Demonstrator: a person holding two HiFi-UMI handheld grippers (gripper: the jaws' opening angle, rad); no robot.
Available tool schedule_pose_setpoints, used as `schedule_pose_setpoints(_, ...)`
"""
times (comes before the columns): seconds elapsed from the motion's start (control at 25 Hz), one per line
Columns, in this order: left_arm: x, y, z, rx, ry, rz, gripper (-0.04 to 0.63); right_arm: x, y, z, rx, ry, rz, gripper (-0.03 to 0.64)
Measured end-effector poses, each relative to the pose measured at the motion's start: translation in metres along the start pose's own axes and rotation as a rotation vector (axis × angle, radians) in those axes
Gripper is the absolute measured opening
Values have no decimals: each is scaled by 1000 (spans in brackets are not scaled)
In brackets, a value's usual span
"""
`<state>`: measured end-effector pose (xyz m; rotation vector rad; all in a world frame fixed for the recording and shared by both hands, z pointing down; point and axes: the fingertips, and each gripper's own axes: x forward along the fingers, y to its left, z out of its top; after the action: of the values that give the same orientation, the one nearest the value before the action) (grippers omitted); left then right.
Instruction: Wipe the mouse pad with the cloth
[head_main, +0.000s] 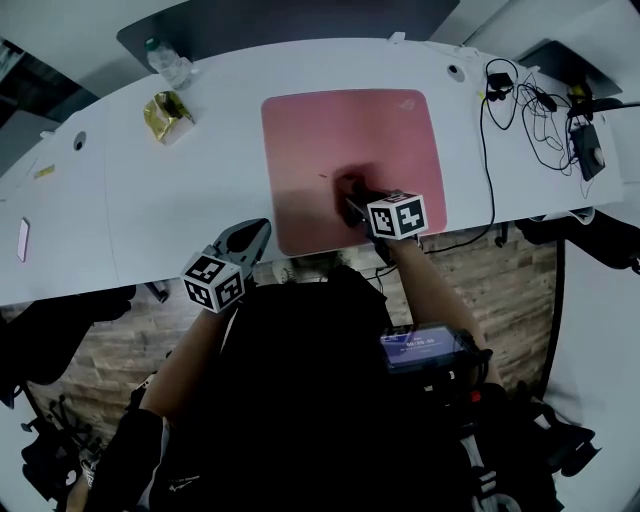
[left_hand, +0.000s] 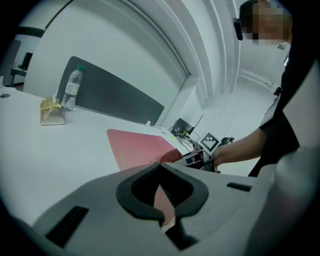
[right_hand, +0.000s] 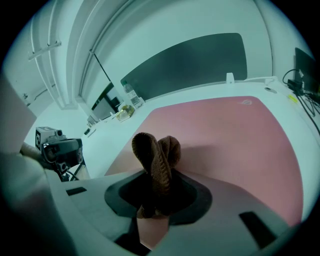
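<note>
Left gripper (head_main: 243, 240), jaws pressed together on nothing, hovers on a bent arm over the near edge of the white bench (head_main: 150, 190), likely parked clear of the wiping. Beyond it the right gripper (head_main: 352, 198), forearm reaching forward and tipped low, pinches the brown knitted cloth (head_main: 345, 184). It presses the cloth onto the near half of the pink rectangular mouse pad (head_main: 340, 120), probably so a stroke drags it flat.

Worktop (head_main: 160, 200): white and curved, running across in front of you.
Bottle (head_main: 168, 62): clear plastic, upright, at your far left near the back edge.
Packet (head_main: 167, 115): crumpled gold, just beside the bottle on the side nearer you.
Cables (head_main: 530, 105): a black tangle at your far right on the worktop.
Panel (head_main: 290, 20): dark, behind the worktop's far edge.
Floor (head_main: 500, 265): wood-patterned, below the near edge.
</note>
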<state>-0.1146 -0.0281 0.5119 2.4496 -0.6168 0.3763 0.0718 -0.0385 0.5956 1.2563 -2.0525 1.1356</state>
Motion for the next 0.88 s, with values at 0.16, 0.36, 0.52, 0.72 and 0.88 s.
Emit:
schedule_pose_setpoints(0.16, 19, -7, 7, 1, 4, -4, 8, -12, -21, -2, 12, 2, -7, 124)
schedule_pose_setpoints(0.36, 44, -18, 11, 6, 16, -5, 9, -27, -48, -4, 25, -4, -9, 124)
schedule_pose_setpoints(0.52, 62, -28, 12, 8, 26, 5, 8, -40, -70, -7, 45, -19, -4, 124)
schedule_pose_setpoints(0.72, 84, -38, 14, 15, 39, 21, 9, -58, -102, -9, 64, -40, -10, 124)
schedule_pose_setpoints(0.88, 101, -48, 17, 18, 44, 34, 8, -74, -129, -11, 69, -44, -13, 124)
